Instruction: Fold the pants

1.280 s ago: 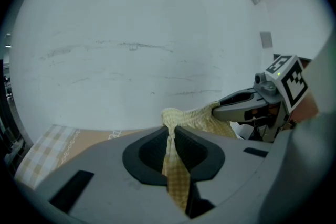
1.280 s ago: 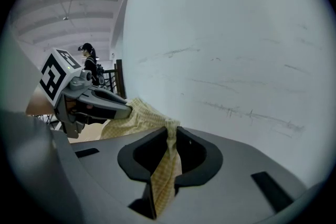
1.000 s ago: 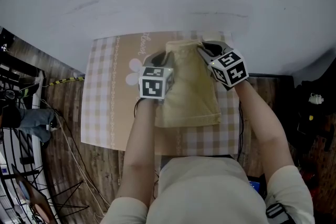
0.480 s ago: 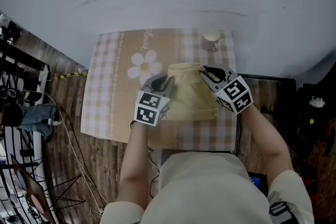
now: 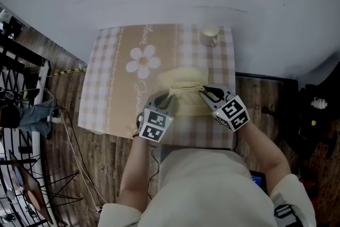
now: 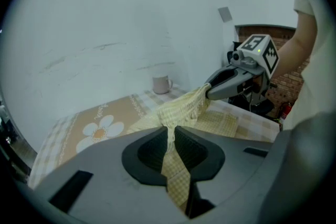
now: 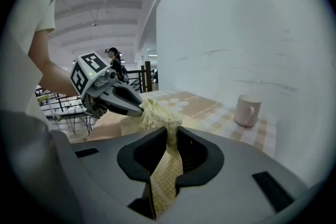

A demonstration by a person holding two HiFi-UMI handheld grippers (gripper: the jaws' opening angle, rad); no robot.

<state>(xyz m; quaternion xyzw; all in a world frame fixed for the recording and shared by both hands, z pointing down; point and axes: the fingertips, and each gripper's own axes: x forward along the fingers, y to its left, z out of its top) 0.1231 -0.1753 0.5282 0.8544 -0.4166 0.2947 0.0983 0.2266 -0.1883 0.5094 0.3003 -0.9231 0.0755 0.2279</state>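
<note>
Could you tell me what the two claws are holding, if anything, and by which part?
Both hold the yellow checked pants: the left claw and the right claw each pinch a bunched corner of the same lifted edge.

left grey two-jaw gripper (image 5: 169, 96) and right grey two-jaw gripper (image 5: 205, 93) side by side, both angled forward and downward, each clamped on a pinch of pale yellow checked pants (image 5: 183, 80), bare forearms (image 5: 137, 165) reaching out from the torso

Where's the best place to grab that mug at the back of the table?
Probably its handle, coming from the near side: the mug stands upright with the handle turned that way.
</note>
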